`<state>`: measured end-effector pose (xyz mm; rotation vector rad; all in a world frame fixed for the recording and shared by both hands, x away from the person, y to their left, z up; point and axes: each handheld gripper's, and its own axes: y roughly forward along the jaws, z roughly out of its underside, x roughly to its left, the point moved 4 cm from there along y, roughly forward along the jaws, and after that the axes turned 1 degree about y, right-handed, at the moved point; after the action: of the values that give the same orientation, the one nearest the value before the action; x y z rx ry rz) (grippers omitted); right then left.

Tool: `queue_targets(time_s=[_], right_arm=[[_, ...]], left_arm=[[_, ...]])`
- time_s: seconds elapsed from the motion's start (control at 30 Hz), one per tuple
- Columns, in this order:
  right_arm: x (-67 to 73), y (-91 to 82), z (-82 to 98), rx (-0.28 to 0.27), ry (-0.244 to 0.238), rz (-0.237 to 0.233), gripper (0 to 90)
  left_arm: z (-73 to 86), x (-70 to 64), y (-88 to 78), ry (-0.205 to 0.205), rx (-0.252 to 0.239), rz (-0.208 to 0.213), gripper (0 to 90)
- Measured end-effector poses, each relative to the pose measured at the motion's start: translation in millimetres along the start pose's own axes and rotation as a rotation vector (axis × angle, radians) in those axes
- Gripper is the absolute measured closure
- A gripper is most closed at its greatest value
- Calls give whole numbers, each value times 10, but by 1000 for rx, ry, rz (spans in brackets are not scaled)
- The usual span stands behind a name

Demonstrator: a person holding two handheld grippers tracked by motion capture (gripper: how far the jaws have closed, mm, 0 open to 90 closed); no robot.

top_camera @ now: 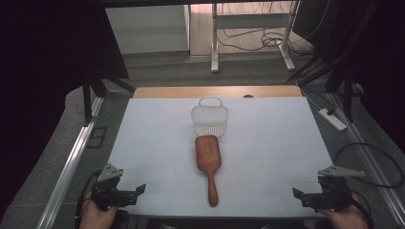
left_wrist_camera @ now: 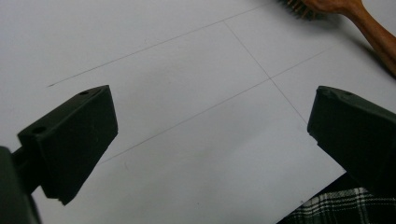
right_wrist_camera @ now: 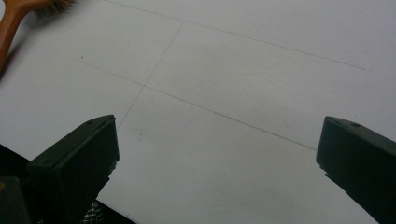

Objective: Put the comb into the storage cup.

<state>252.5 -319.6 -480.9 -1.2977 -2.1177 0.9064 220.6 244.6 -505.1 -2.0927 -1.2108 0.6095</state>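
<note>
A wooden hairbrush lies bristles down in the middle of the white table, its handle toward the person. Just beyond its head stands a small white wire basket with a loop handle. My left gripper rests at the front left corner, open and holding nothing, pointing right toward the brush. The brush handle crosses the top right of the left gripper view. At the front right corner my right gripper is open and holding nothing, aimed left. The brush handle shows at the top left of the right gripper view.
Thin pencil lines divide the white table top into a grid. A metal rail runs along the floor on the left. A power strip and cables lie on the floor to the right. Desk legs stand behind the table.
</note>
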Motion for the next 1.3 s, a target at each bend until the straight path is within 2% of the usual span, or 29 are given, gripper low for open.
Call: queue_targets(time_s=[0.13, 0.57, 0.67, 0.87, 1.13, 1.3], right_arm=[[-15, -3, -5, -7, 20, -12, 0], [-1, 17, -4, 13, 0, -10, 0], [7, 21, -4, 17, -4, -10, 0], [14, 19, -4, 15, -12, -10, 0], [35, 21, -3, 16, -38, -15, 0], [31, 19, -4, 14, -31, -17, 0]], left_arm=[[5, 11, -3, -11, 2, 5, 5], [2, 30, -4, -28, 3, 32, 0], [-1, 28, -1, -24, 5, 31, 0], [-58, -37, 10, -8, 3, 78, 0], [-128, -89, 55, 24, 3, 107, 0], [-158, -99, 86, 33, 2, 126, 0]])
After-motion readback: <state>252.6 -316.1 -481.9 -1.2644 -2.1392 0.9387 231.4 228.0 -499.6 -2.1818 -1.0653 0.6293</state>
